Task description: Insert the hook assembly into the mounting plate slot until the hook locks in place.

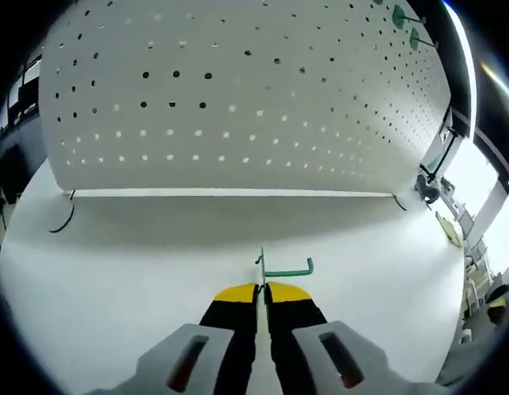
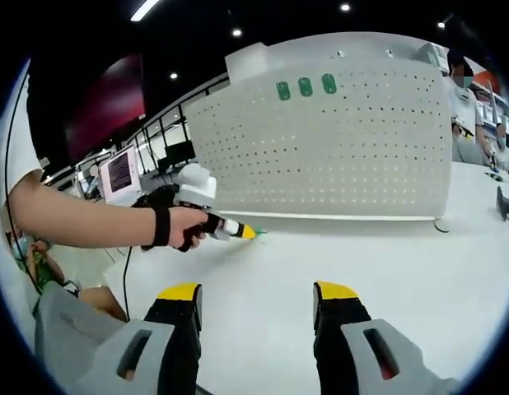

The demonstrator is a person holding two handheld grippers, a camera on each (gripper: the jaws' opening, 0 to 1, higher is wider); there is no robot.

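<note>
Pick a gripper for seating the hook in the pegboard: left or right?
Left. The left gripper is already shut on the green hook, facing the pegboard. The right gripper is open, holding nothing.

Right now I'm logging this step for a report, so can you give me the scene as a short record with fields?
left gripper: shut on the green hook, held low over the white table
right gripper: open, holding nothing
pegboard: upright at the table's far edge
hooks already on pegboard: green, near its top
hook insertion: not yet done
</note>
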